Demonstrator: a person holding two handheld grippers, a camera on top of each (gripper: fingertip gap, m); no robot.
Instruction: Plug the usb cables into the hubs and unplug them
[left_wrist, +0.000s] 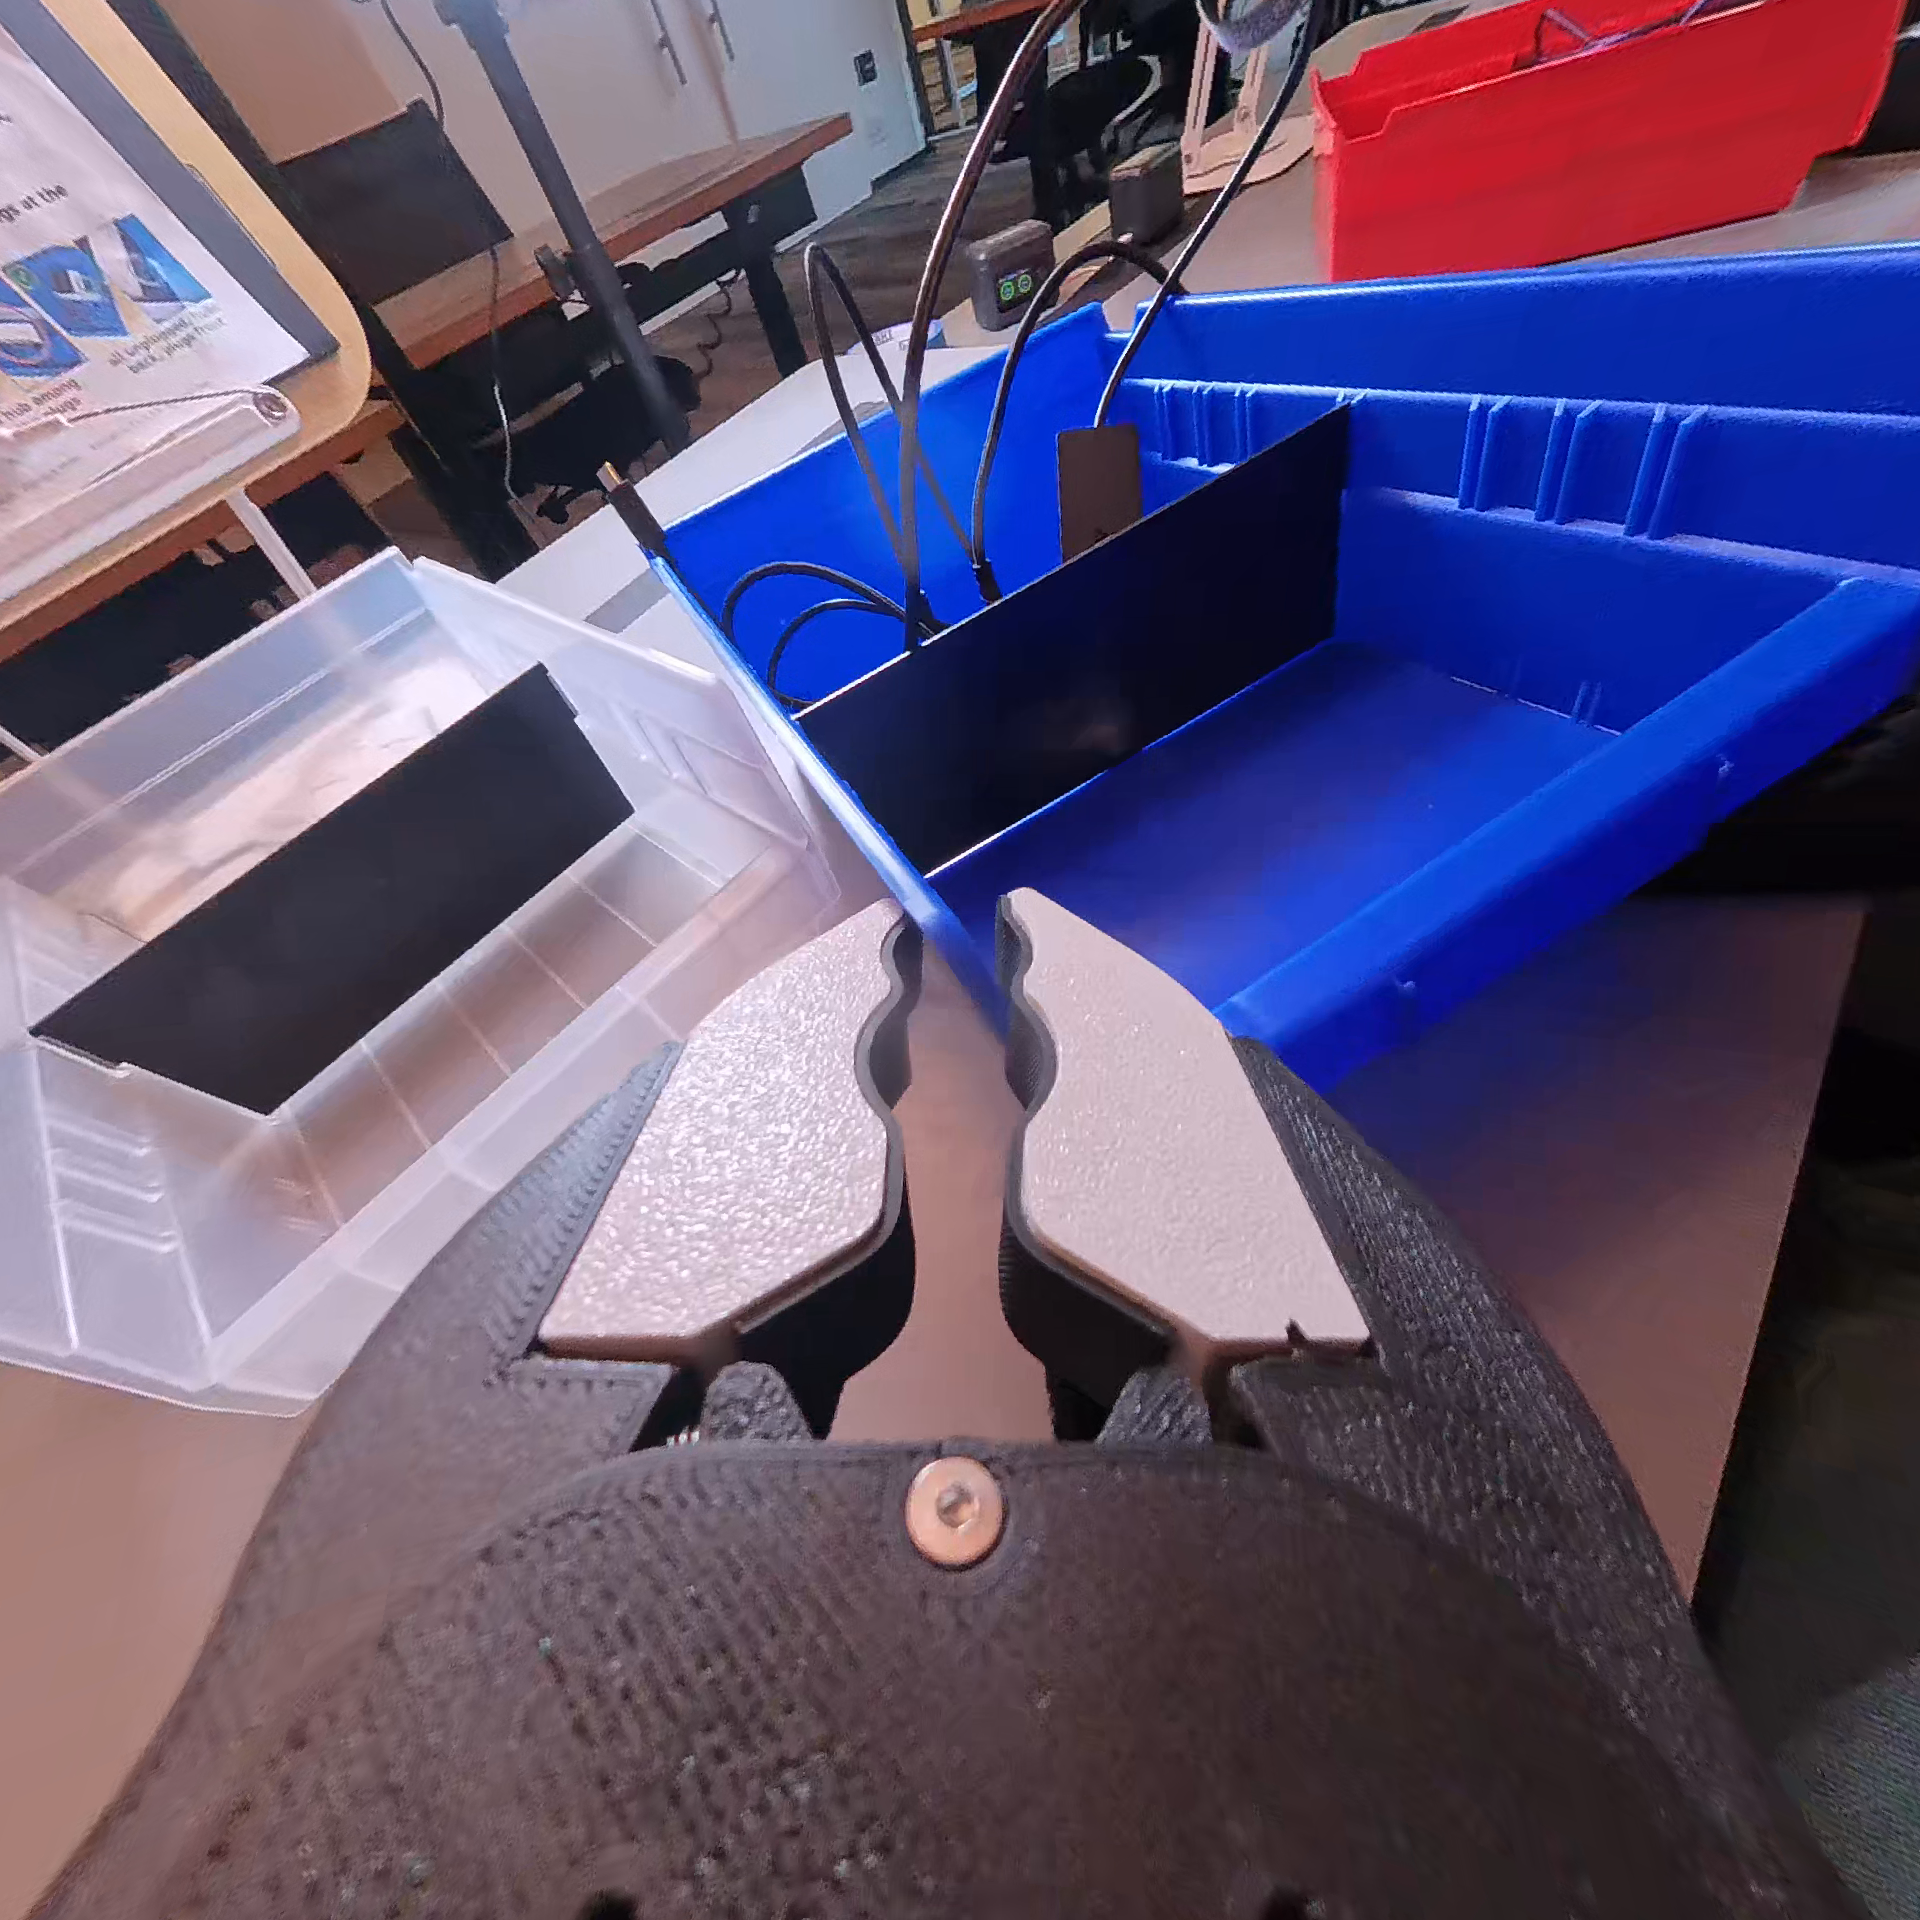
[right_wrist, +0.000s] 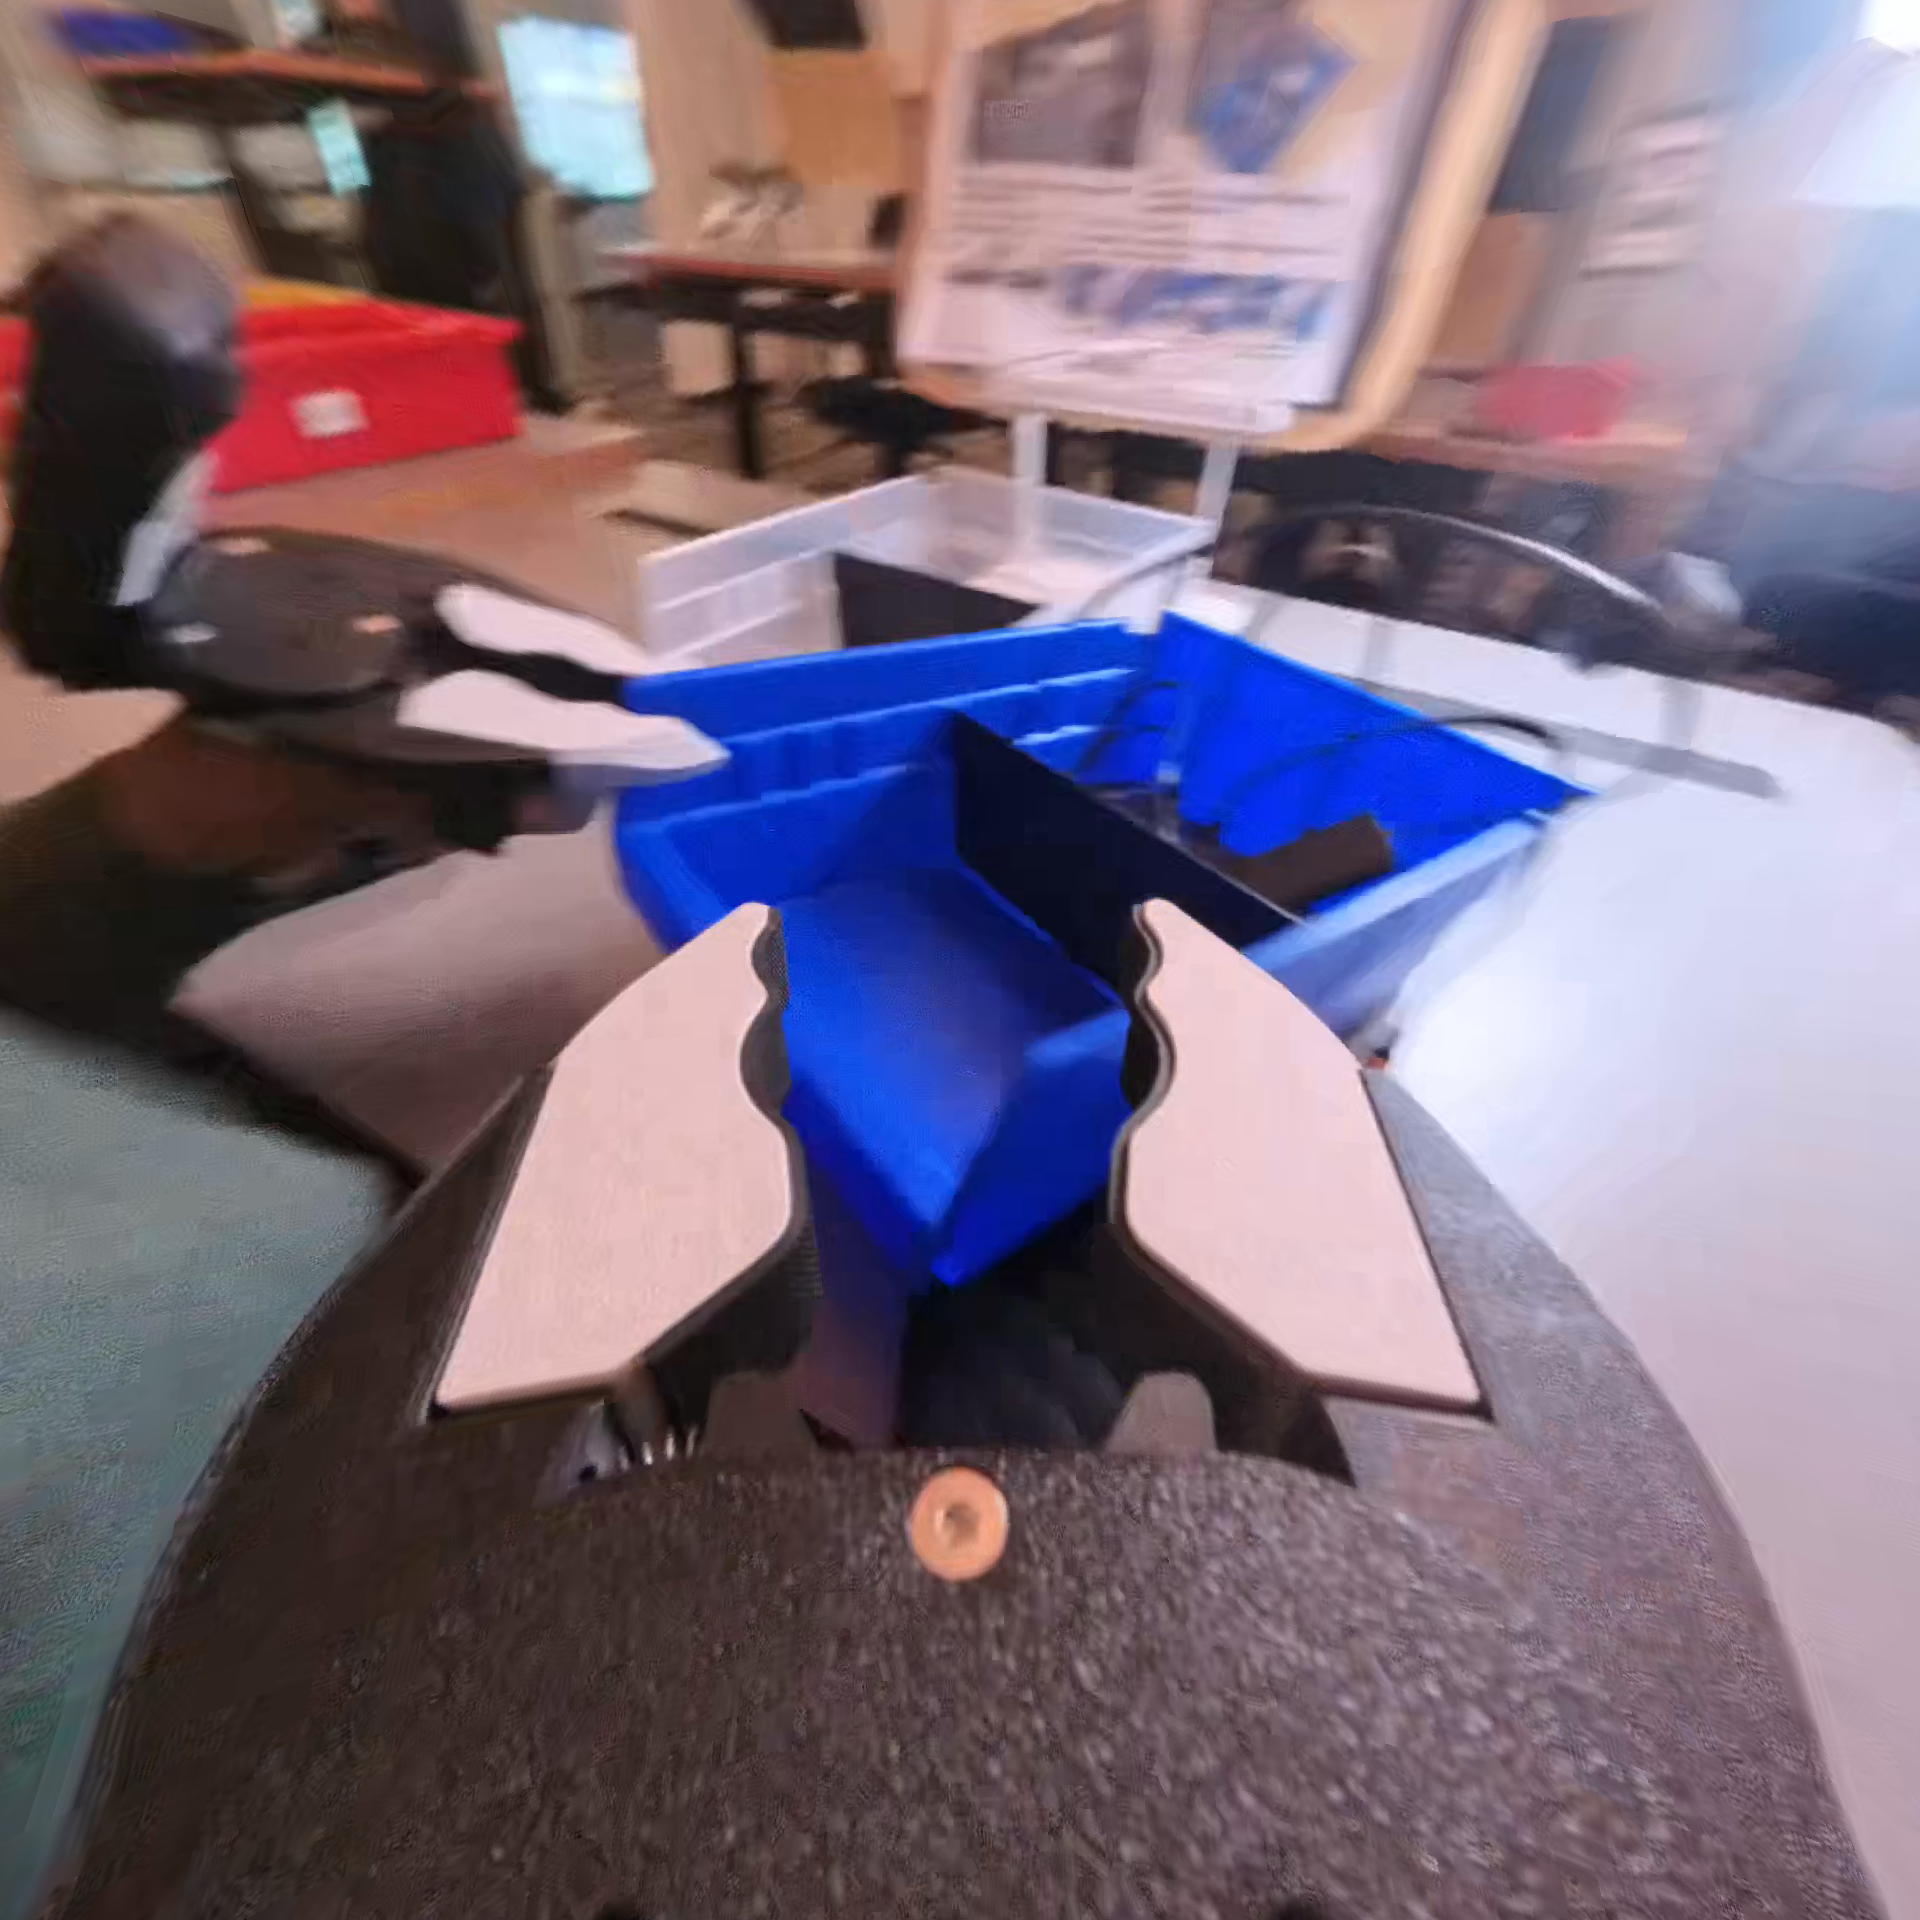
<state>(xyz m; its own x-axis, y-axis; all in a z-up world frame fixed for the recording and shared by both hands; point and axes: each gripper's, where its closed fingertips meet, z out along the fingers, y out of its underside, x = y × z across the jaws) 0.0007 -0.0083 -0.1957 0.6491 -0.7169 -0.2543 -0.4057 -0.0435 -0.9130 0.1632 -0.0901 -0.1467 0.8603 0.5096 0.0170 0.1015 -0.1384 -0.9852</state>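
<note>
Textured grey claw nearly closed beside glossy blue bin.

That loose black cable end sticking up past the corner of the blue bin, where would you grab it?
I'd pinch the black plug body, just below its metal tip, coming from above and from the side towards the clear bin. It juts up past the blue bin corner with air around it, so two fingers could probably close across it.

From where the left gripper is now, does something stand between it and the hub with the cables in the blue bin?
Yes. The black divider crosses the blue bin between the left gripper and the hub with its cables in the far compartment. Above the divider, nothing visible blocks the way.
</note>
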